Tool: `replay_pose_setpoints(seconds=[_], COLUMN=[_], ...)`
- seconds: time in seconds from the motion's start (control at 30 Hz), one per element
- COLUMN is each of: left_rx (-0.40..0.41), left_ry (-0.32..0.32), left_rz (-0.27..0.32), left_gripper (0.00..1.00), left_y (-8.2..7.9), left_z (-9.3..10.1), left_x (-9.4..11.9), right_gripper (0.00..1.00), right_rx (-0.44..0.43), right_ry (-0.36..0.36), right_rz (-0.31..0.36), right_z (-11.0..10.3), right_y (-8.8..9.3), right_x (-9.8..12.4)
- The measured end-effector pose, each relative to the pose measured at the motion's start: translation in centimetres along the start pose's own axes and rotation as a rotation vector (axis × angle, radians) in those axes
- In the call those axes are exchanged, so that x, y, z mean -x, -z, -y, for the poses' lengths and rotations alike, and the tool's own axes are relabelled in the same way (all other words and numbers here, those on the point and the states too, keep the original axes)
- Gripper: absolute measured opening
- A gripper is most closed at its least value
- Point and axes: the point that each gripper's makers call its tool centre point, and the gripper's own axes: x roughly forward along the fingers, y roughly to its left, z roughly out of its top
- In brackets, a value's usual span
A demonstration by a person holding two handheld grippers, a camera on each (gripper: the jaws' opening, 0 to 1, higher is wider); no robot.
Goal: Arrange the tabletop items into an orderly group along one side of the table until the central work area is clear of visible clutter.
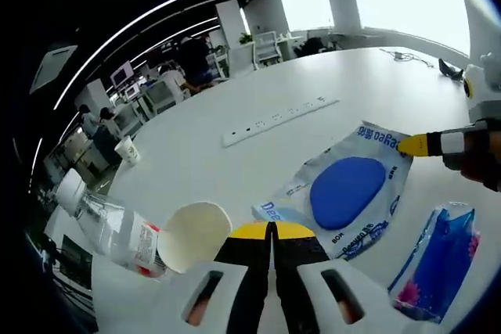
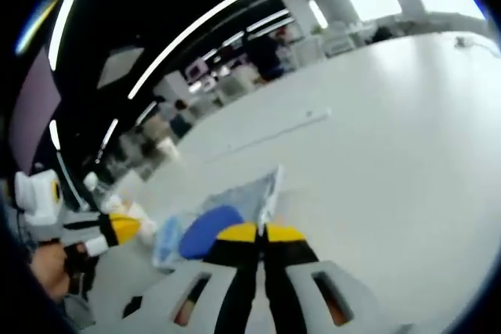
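A wipes packet [image 1: 352,193] with a blue oval lid lies on the white table [image 1: 344,84]. My right gripper [image 1: 411,145] comes in from the right, shut on the packet's far corner. In the right gripper view that gripper [image 2: 261,232] pinches the packet [image 2: 258,193], whose edge stands lifted. My left gripper [image 1: 272,228] is shut, its tips just short of the packet's near edge, nothing visibly between them. It also appears at the left [image 2: 125,228] of the right gripper view. Next to it a paper cup [image 1: 196,234] lies against a toppled water bottle [image 1: 109,228]. A blue tissue pack [image 1: 438,260] sits at the right.
A white power strip [image 1: 278,121] lies across the table's middle. Another paper cup [image 1: 127,149] stands near the left edge. A cable [image 1: 403,55] and a dark object [image 1: 450,68] lie at the far right. A hand [image 2: 47,263] holds the left gripper. Office desks and people are beyond.
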Motion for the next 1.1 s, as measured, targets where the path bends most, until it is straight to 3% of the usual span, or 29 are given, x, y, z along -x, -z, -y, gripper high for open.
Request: replay_pose_setpoints(seconds=[0.43, 0.63, 0.73, 0.93, 1.1], left_rx=[0.057, 0.178, 0.305, 0.296, 0.349], left_ry=[-0.009, 0.003, 0.019, 0.016, 0.012], left_rz=[0.007, -0.03, -0.03, -0.034, -0.033], left_gripper=[0.0, 0.0, 0.06, 0.09, 0.16], left_y=[0.6, 2.1, 2.7, 3.2, 3.4], left_z=[-0.4, -0.3, 0.1, 0.2, 0.1], left_x=[2.0, 1.7, 1.6, 2.2, 2.2], right_gripper=[0.0, 0.0, 0.0, 0.0, 0.0], right_rx=[0.012, 0.021, 0.018, 0.019, 0.014], right_ry=[0.028, 0.041, 0.044, 0.048, 0.048], right_rz=[-0.019, -0.022, -0.023, -0.022, -0.024], right_z=[0.8, 1.0, 0.9, 0.8, 0.7], right_y=[0.6, 0.8, 0.8, 0.9, 1.2], right_x=[0.2, 0.1, 0.3, 0.4, 0.6])
